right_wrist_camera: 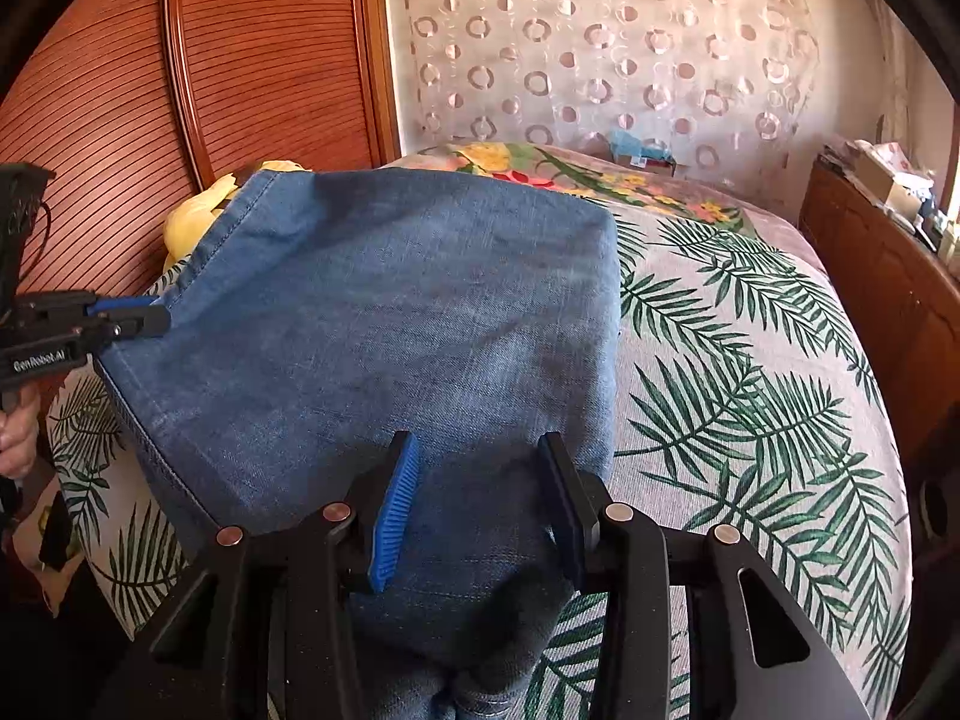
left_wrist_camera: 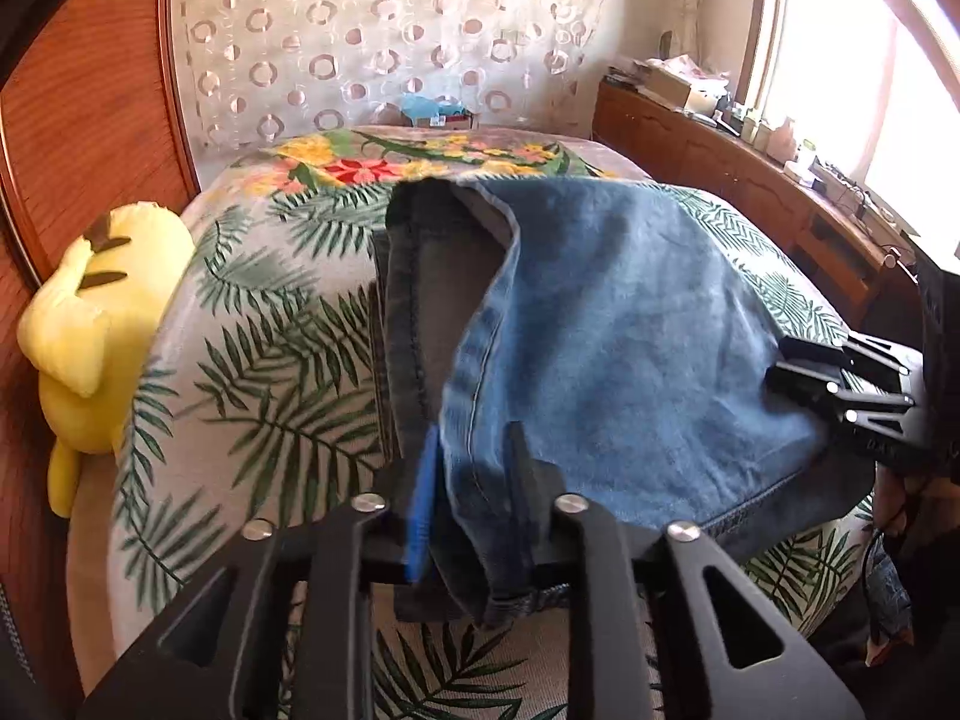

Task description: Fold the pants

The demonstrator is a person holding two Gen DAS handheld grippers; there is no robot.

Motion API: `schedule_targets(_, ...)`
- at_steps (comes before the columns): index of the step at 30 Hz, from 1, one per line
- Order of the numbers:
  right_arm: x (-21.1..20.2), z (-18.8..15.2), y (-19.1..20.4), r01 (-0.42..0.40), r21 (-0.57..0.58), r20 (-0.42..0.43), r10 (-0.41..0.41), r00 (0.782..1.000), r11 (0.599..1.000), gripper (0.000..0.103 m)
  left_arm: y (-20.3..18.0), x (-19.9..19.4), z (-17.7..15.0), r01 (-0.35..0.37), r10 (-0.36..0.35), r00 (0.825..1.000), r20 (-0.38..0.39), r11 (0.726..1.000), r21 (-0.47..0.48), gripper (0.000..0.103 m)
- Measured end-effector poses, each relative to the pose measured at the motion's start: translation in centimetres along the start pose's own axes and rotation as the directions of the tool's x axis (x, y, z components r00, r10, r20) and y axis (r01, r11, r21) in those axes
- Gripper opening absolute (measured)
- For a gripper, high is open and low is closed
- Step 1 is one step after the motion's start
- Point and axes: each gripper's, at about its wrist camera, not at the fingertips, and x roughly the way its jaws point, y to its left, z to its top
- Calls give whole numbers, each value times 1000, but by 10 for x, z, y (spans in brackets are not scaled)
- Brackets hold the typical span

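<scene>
- Fingers of the left gripper pinch one edge of the blue jeans.
- The right gripper clamps another edge.
- Jeans hang lifted over the palm-print bedspread.

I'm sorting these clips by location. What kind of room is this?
Most likely a home bedroom: a bed with a palm-leaf cover, a wooden headboard and a yellow plush toy beside it.

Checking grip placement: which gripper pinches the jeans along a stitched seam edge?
The left gripper: its jaws clamp the jeans at a stitched seam, while the right gripper grips plain denim.
</scene>
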Motion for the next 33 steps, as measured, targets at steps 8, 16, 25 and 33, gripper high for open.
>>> schedule_targets(8, 2, -8, 12, 26, 1, 18, -26, 1000, 1000, 48, -1, 3, 22, -25, 24, 999, 29, 999, 42, 52)
schedule_targets(16, 1, -12, 10, 22, 10, 26, -22, 999, 1000, 48, -7, 24, 50, -34, 31, 999, 39, 997, 76, 52)
schedule_targets(25, -5, -12, 4, 22, 40, 37, -24, 999, 999, 48, 11, 71, 68, -217, 219, 975, -20, 973, 79, 52)
schedule_targets(33, -11, -19, -19, 57, 147, 1, -58, 998, 987, 57, 17, 30, 47, -124, 124, 992, 23, 992, -3, 52)
